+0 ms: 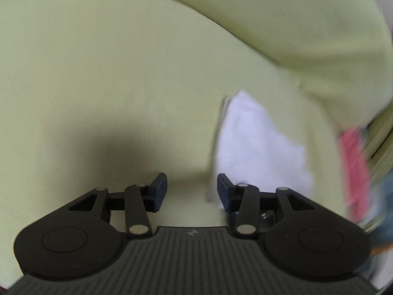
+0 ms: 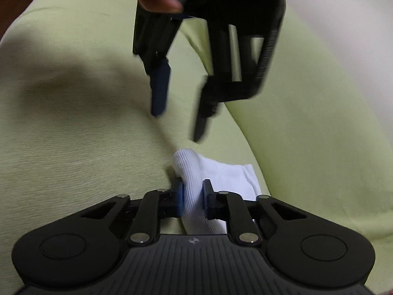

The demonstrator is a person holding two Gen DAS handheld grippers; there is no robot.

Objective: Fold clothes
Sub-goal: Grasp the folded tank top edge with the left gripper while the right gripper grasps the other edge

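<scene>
A white ribbed sock (image 2: 221, 174) lies on a light green sheet (image 2: 73, 147). My right gripper (image 2: 192, 196) is shut on the sock's bunched near end, with both blue pads pressing the fabric. In the right wrist view my left gripper (image 2: 179, 120) hangs just above and beyond the sock, its two fingers apart with nothing between them. In the left wrist view the left gripper (image 1: 192, 189) stands open over bare sheet. There the sock (image 1: 255, 142) appears blurred, just right of the right fingertip.
The green sheet (image 1: 98, 73) rises into a raised fold (image 2: 307, 123) on the right. A blurred pink item (image 1: 353, 167) lies at the right edge of the left wrist view. A person's hand (image 2: 157, 0) holds the left gripper's body.
</scene>
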